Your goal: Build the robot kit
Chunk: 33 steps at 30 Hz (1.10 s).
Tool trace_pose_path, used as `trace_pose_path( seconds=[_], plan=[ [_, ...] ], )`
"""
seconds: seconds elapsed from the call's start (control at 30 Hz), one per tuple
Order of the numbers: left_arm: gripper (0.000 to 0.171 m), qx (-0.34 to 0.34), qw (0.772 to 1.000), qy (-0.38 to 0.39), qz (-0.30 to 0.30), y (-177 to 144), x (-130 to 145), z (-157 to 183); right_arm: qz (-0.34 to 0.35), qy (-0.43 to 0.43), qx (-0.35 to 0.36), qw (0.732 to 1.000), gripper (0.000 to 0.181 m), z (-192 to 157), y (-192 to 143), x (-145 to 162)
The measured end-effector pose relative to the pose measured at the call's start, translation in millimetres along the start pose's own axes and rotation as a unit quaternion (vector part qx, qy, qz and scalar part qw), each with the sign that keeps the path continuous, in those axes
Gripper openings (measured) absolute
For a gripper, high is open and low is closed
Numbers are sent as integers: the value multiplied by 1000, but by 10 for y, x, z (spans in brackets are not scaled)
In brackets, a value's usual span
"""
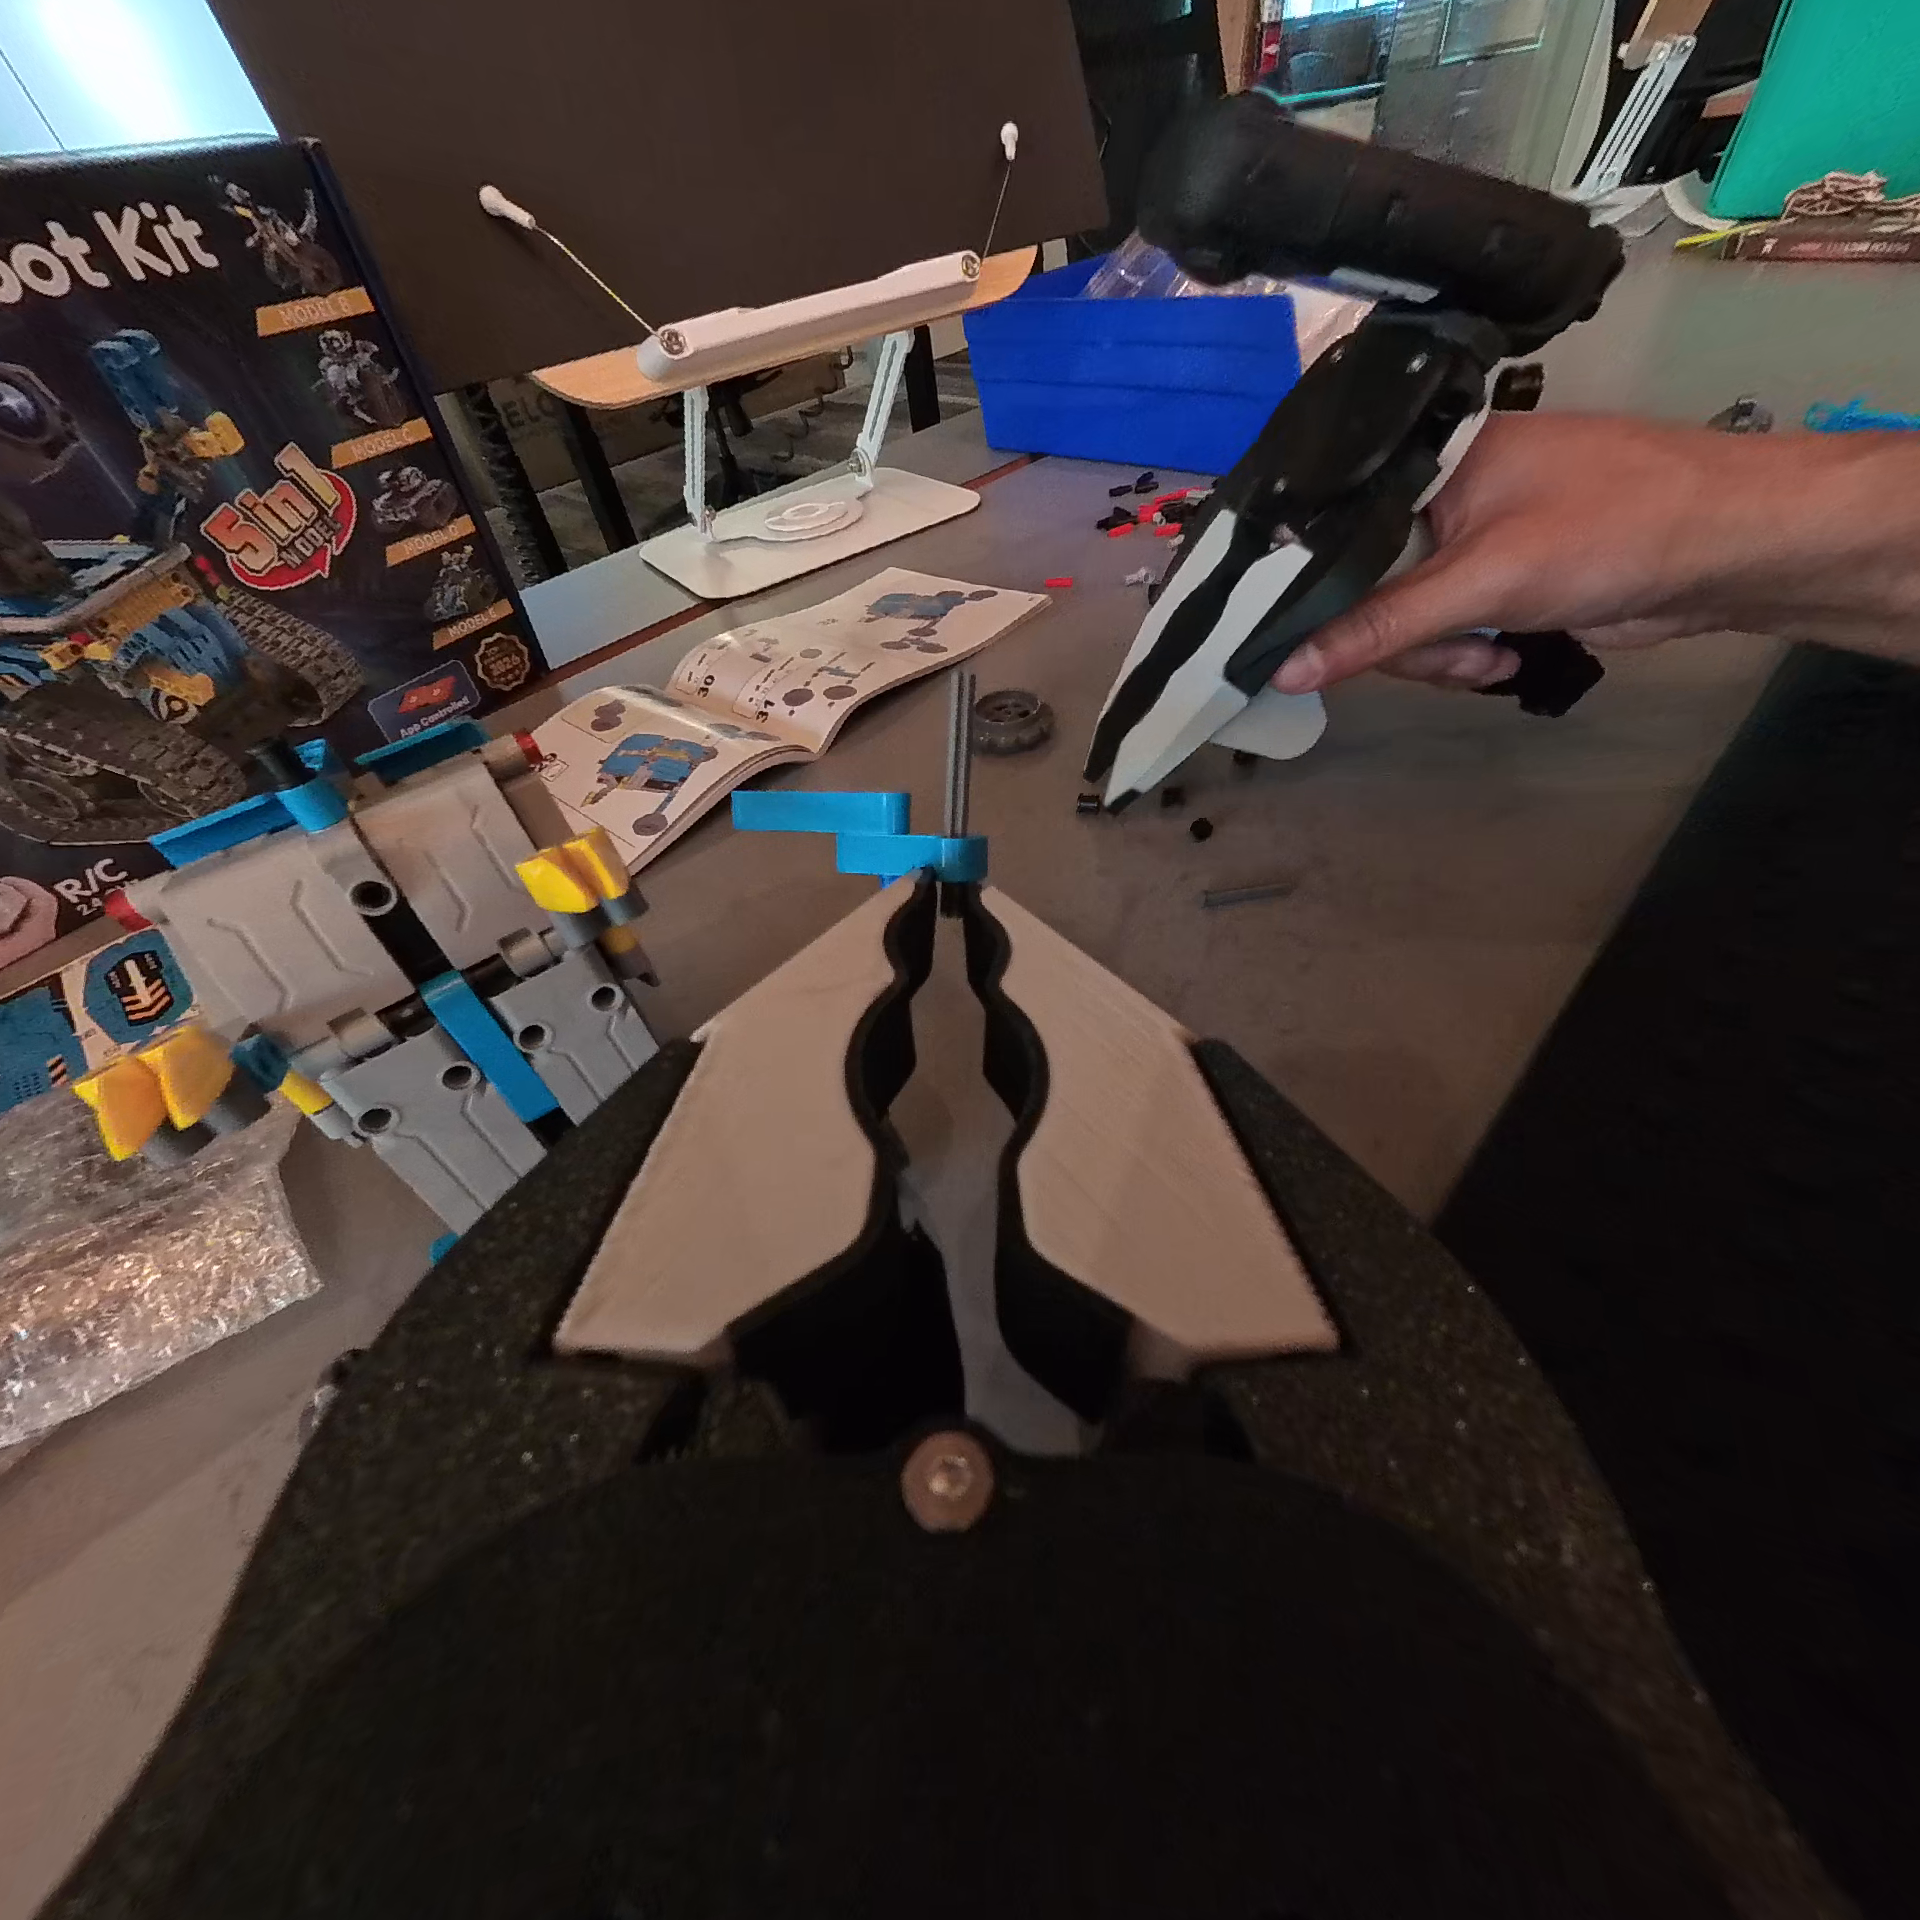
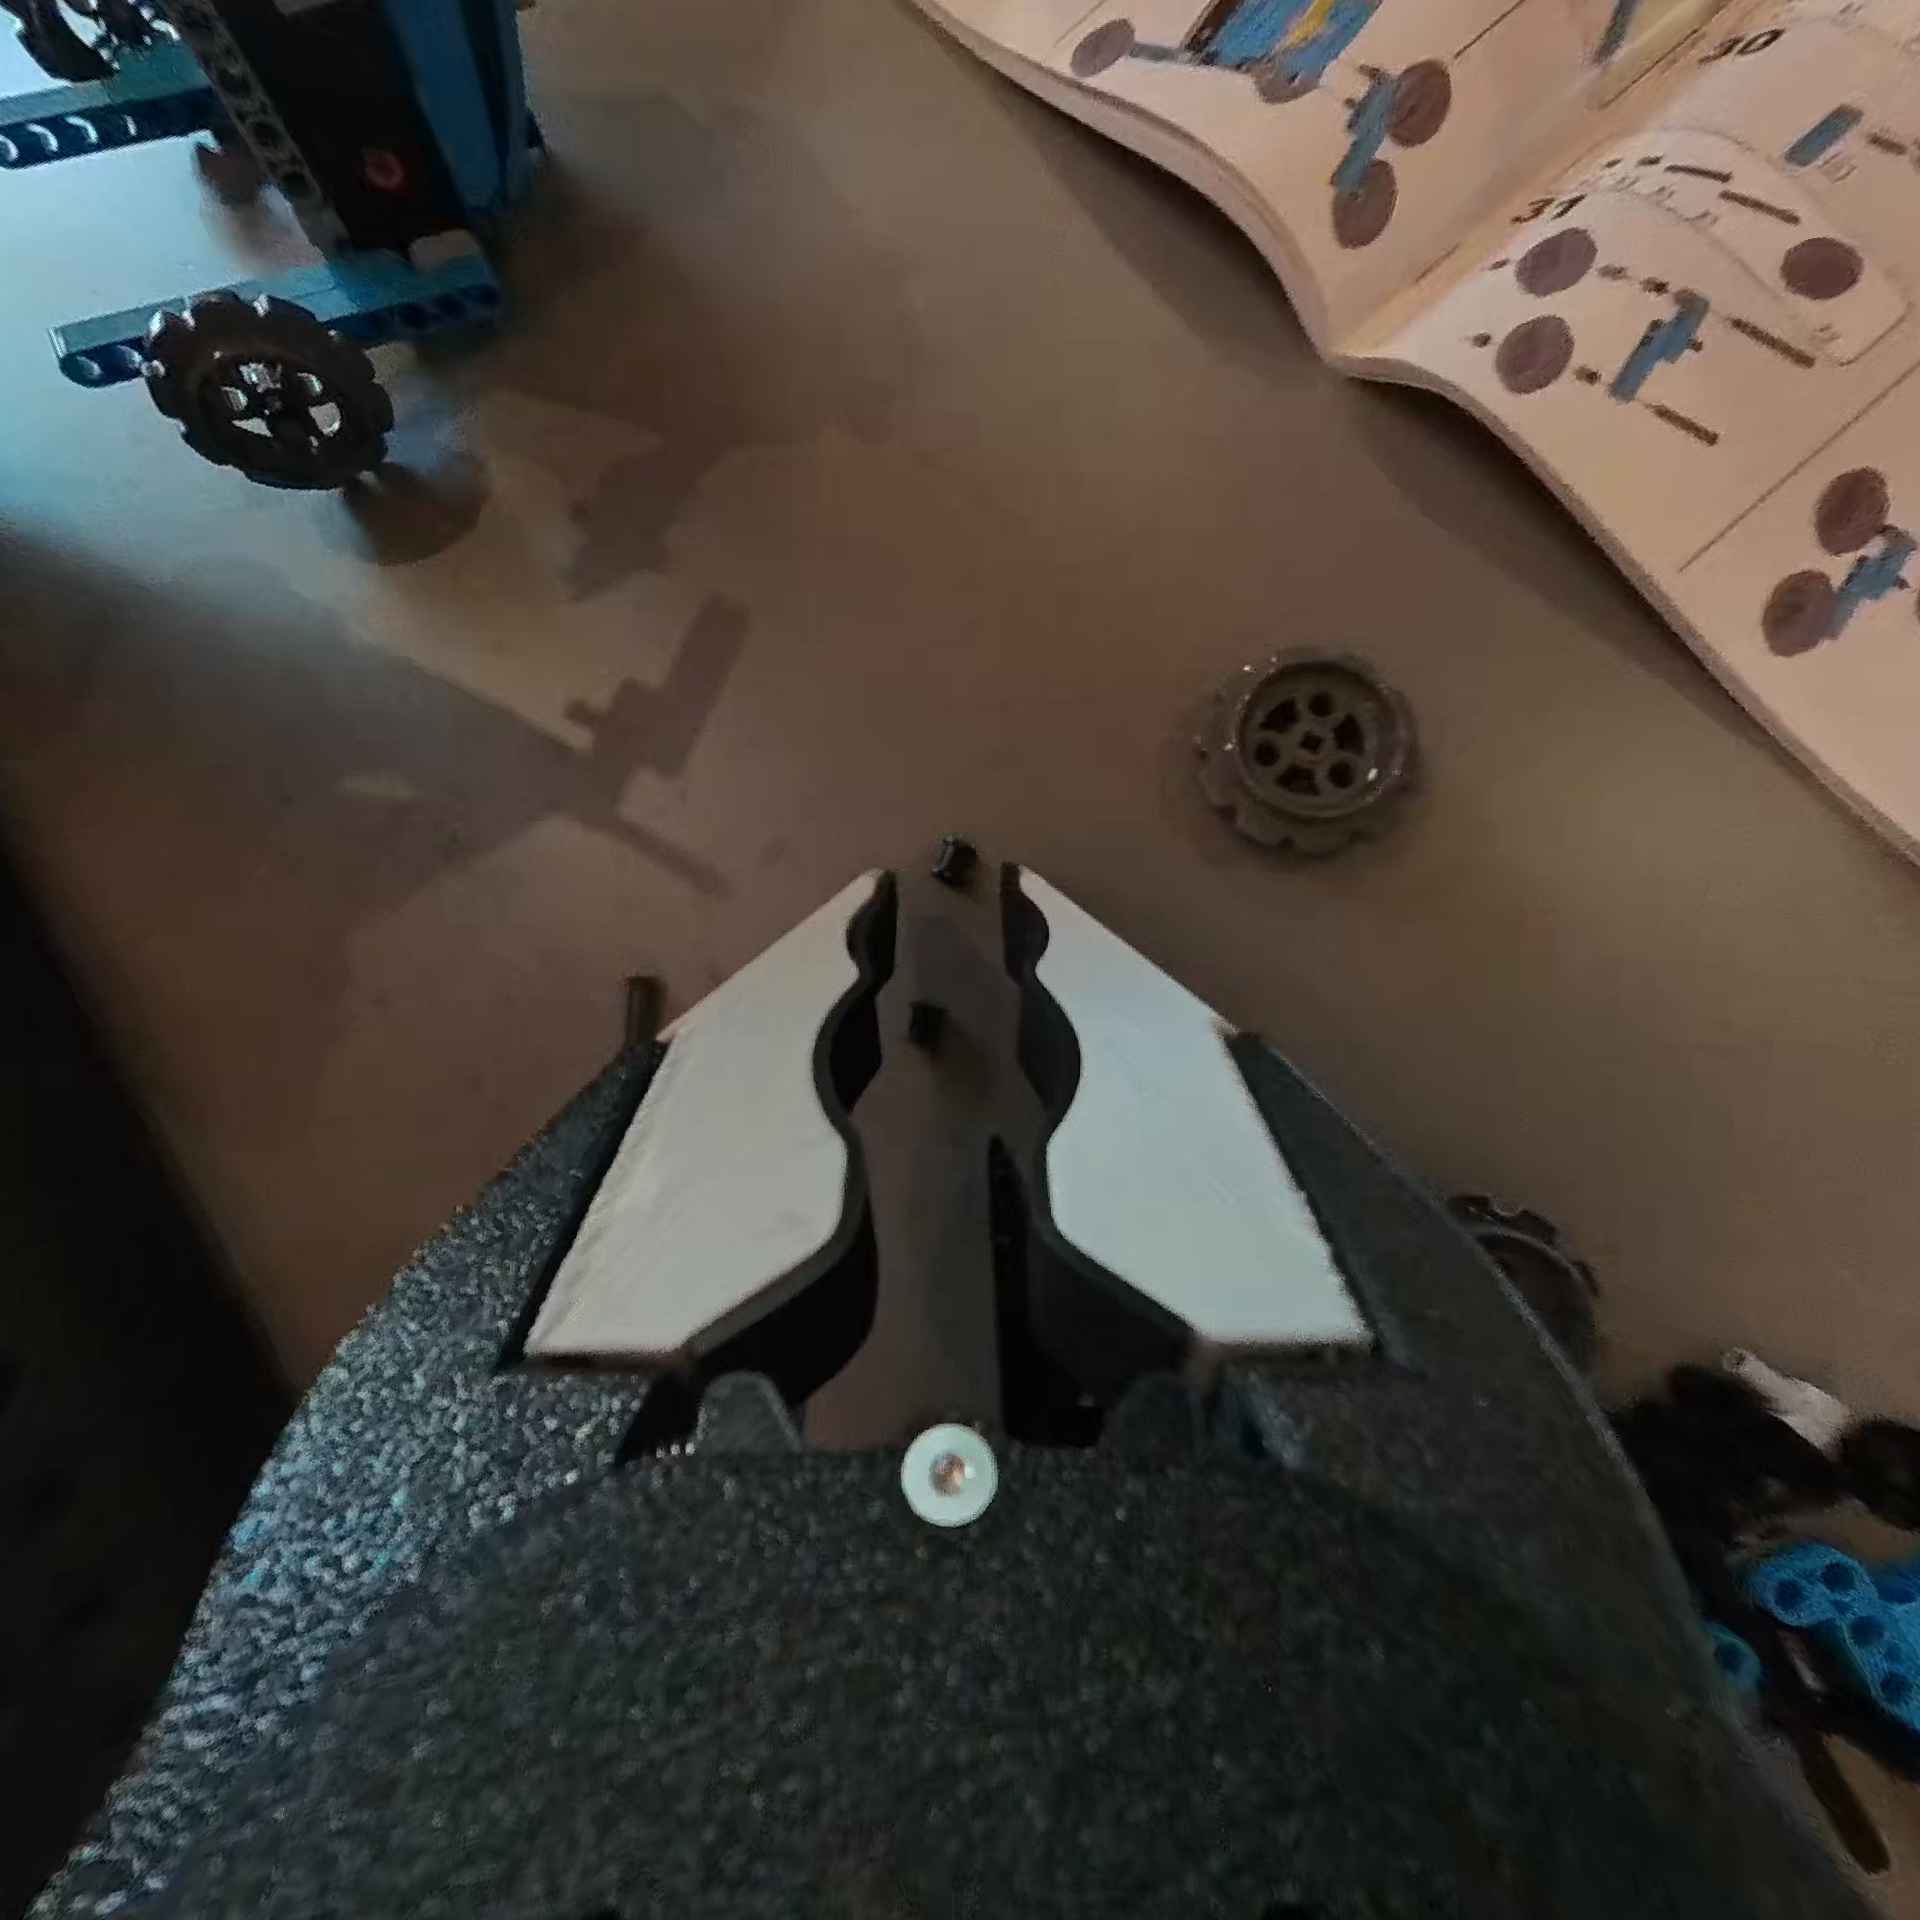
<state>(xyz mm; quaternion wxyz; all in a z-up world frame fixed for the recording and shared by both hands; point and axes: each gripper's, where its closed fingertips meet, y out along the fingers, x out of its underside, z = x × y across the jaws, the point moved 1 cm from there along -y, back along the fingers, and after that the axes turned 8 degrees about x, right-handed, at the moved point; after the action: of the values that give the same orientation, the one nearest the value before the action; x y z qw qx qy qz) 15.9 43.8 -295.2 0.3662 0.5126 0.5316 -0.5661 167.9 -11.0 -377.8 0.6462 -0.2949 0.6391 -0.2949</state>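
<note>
On the far left of the desk [image 1: 1351, 987] stands the kit box [image 1: 208, 468], with a grey model [image 1: 416, 966] in front of it and an open booklet [image 1: 790, 675] behind. The left gripper [image 1: 943, 896] is clenched on a blue crank [image 1: 862, 831] with a dark axle [image 1: 958, 748] standing up through it; only the fingertips pinch it, so a twist could likely swing the piece or let the axle slide out. A loose wheel [image 2: 1304, 764] lies just beyond. To the right, a hand [image 1: 1558, 561] holds the right gripper [image 2: 948, 883], released, fingers slightly parted, tips down over tiny black pins [image 2: 953, 857] on the desk. They look small enough to skid away if nudged.
</note>
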Motion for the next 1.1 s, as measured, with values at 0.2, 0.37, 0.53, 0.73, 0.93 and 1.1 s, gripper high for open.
trace_pose_path(
  seconds=[0.2, 0.37, 0.53, 0.73, 0.93, 1.1],
  plan=[
    [4, 1, 1000, 4, -2, 7, 5, 10, -14, -8, 32, 999, 9, -10, 98, -7],
    [4, 1, 1000, 9, -8, 22, 16, 25, 38, -13, -48, 998, 6, -236, 14, -149],
    [4, 23, 1000, 8, 11, 21, -52, 102, 222, 14, -268, 937, 5, -989, -543, -726],
    [4, 21, 999, 23, 16, 26, -86, 148, 305, 2, -258, 917, 5, -1124, -719, -937],
    [3, 22, 999, 32, 6, 48, -63, 171, 317, -17, -247, 916, 6, -1206, -730, -945],
    [4, 23, 999, 35, 3, 55, -55, 180, 321, -21, -246, 915, 6, -1207, -751, -947]
  ],
)
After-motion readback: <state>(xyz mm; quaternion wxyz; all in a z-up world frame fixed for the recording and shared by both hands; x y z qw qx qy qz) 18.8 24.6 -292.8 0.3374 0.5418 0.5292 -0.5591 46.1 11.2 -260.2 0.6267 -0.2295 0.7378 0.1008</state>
